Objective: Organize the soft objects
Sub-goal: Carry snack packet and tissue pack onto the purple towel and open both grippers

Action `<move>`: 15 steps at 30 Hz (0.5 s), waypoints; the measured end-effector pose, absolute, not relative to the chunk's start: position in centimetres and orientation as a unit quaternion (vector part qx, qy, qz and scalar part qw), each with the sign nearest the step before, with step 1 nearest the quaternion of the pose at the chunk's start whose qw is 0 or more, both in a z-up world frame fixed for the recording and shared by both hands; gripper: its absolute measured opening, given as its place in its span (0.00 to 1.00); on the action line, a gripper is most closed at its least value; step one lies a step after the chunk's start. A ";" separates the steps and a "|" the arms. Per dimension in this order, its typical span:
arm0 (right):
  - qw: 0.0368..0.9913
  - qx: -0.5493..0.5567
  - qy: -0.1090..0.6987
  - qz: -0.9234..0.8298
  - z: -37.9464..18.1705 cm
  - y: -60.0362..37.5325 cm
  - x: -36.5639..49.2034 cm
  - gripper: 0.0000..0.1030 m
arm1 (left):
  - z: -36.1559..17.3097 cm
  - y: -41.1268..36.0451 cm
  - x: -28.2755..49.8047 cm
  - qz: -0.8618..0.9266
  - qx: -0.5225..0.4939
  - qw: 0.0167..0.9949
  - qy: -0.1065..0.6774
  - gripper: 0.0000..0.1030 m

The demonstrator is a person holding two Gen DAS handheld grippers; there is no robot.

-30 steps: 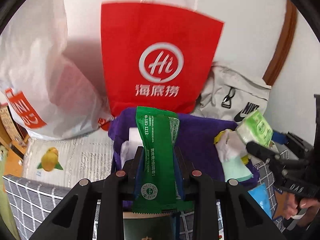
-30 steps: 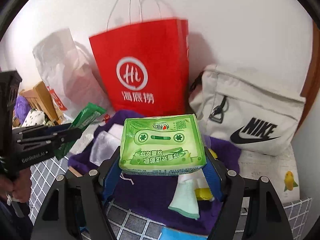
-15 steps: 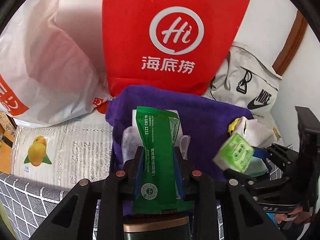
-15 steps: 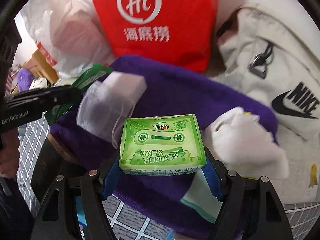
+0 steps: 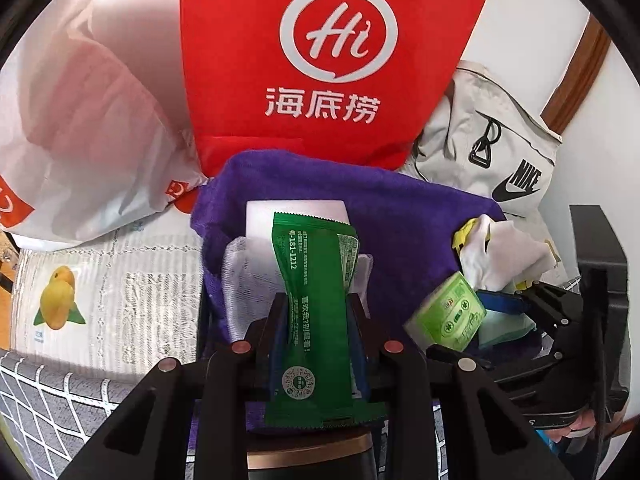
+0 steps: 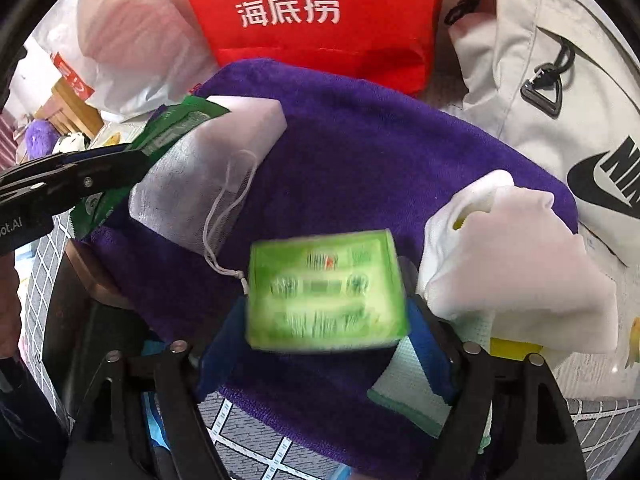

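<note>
The long dark green wrapper point(image 5: 316, 304) is glossy plastic film with a serrated end. At its 3 o'clock, the light green tissue pack point(image 5: 450, 316) has soft shiny film. The purple towel point(image 5: 400, 216) is matt, fuzzy cloth. At 12 o'clock the red bag point(image 5: 332, 60) looks matt, the grey bag point(image 5: 492, 140) woven cloth.

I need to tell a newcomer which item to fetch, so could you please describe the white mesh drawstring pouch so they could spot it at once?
Start at the tall red paper bag against the wall; a purple towel is spread in front of it. The mesh pouch lies on the towel's left part, partly over a plain white block. Unlike the crumpled white cloth on the right, it is see-through netting with a thin drawstring.
</note>
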State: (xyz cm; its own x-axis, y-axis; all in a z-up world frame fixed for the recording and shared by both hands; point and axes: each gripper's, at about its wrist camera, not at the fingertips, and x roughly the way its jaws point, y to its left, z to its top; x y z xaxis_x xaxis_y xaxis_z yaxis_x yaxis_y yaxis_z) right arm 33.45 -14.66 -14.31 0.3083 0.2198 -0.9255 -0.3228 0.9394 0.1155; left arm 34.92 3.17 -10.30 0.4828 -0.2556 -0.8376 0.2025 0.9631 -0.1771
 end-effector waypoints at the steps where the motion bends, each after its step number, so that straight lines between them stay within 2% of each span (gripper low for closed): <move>1: 0.809 -0.046 0.561 0.169 -14.2 -14.6 33.3 0.80 | -10.4 3.1 35.0 -0.133 -0.026 0.860 0.492 0.26; 15: 0.846 -0.005 0.505 0.171 -9.3 -16.9 33.1 0.81 | -12.4 3.0 35.9 -0.111 -0.004 0.852 0.511 0.29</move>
